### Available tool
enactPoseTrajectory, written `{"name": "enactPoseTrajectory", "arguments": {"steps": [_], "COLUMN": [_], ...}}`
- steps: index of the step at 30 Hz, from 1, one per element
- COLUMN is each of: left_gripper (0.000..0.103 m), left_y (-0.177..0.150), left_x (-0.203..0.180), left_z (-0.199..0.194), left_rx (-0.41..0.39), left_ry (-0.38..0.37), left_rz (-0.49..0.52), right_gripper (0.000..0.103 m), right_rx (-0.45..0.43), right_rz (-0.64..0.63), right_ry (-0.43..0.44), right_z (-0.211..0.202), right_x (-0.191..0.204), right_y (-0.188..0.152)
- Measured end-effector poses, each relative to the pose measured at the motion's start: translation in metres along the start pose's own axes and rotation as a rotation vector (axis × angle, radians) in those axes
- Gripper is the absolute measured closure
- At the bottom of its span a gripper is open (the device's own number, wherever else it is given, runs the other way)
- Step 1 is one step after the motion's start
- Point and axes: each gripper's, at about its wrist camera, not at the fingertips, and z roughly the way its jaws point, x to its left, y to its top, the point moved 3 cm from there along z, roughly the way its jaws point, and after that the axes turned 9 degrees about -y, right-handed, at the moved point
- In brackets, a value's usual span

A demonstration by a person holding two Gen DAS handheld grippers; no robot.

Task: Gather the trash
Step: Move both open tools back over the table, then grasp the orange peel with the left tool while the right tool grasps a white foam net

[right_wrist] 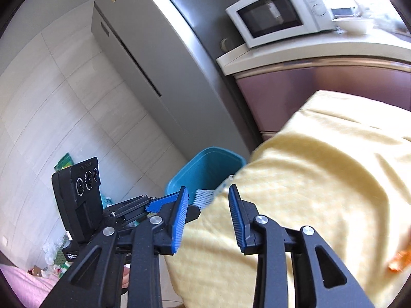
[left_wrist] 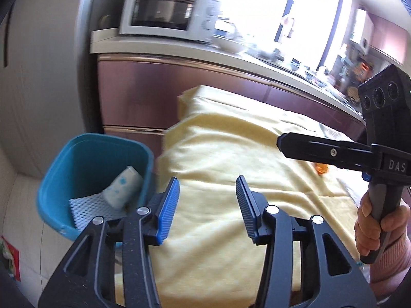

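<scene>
A blue bin (left_wrist: 84,169) stands on the floor beside the yellow-clothed table (left_wrist: 231,179). In it lie a white roll with blue dots (left_wrist: 123,190) and a white mesh sheet (left_wrist: 90,208). My left gripper (left_wrist: 208,205) is open and empty over the table's left edge, just right of the bin. My right gripper (right_wrist: 206,215) is open and empty above the same table edge; its side shows in the left wrist view (left_wrist: 321,151). The bin (right_wrist: 205,172) lies ahead of it. An orange scrap (left_wrist: 321,168) lies on the cloth; it also shows in the right wrist view (right_wrist: 400,259).
A brown cabinet (left_wrist: 179,89) with a white microwave (left_wrist: 167,12) stands behind the table. A grey fridge (right_wrist: 154,51) is to the left. Bags and clutter (right_wrist: 51,254) lie on the tiled floor.
</scene>
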Motion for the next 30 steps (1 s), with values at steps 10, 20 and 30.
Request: {"name": "enactPoseTrajectory", "arguments": {"steps": [10,20,30], "left_gripper": [0.052,0.047,0.047], "left_y": [-0.007,-0.007,0.003], "left_x": [-0.109,-0.184,-0.199], "left_z": [0.052,0.116,0.166], "left_rx": [0.081,0.170,0.263], "left_ry": [-0.172,-0.239,-0.198], "left_rz": [0.139,0.239,0.238], "right_gripper": [0.064,0.054,0.045], "right_rx": [-0.133,-0.198,-0.199], "right_rz": [0.139,0.350,0.467], "right_ry": [-0.249,-0.464,-0.540], "right_z": [-0.098,-0.168,-0.201], "right_x": [-0.078,-0.163,-0.207], "right_y": [-0.039,-0.093,-0.130]}}
